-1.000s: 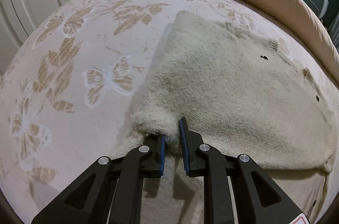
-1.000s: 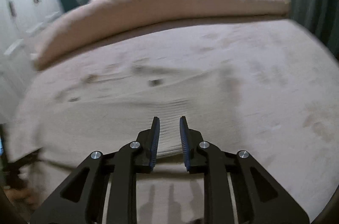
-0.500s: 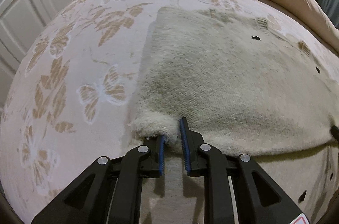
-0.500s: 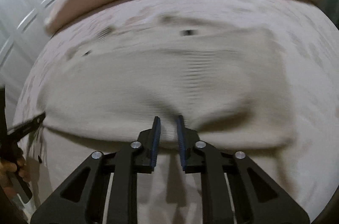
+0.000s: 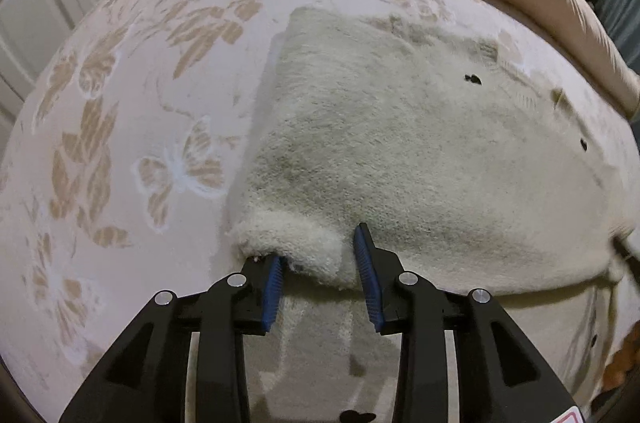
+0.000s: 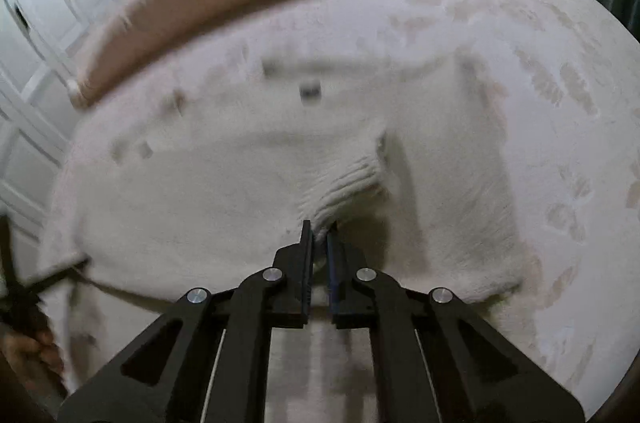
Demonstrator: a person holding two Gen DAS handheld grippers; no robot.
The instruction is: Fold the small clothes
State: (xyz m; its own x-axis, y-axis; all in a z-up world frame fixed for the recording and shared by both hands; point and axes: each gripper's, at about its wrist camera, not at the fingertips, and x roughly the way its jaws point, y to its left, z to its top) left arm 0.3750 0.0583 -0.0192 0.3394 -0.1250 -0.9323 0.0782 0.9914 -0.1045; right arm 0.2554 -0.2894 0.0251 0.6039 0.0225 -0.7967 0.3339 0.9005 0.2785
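Two black grippers are seen: the right gripper (image 6: 320,233) is pinched on the fluffy cream knitted sweater (image 5: 400,151); the left gripper (image 5: 320,255) is opening, fluff between.

The left gripper (image 5: 320,271) opened its jaws wider, and the fluffy corner of the sweater (image 5: 400,151) that they held before sat loose between them. The right gripper (image 6: 319,235) came down to the near edge of the sweater and closed on its ribbed fold (image 6: 348,183), which bunched up.
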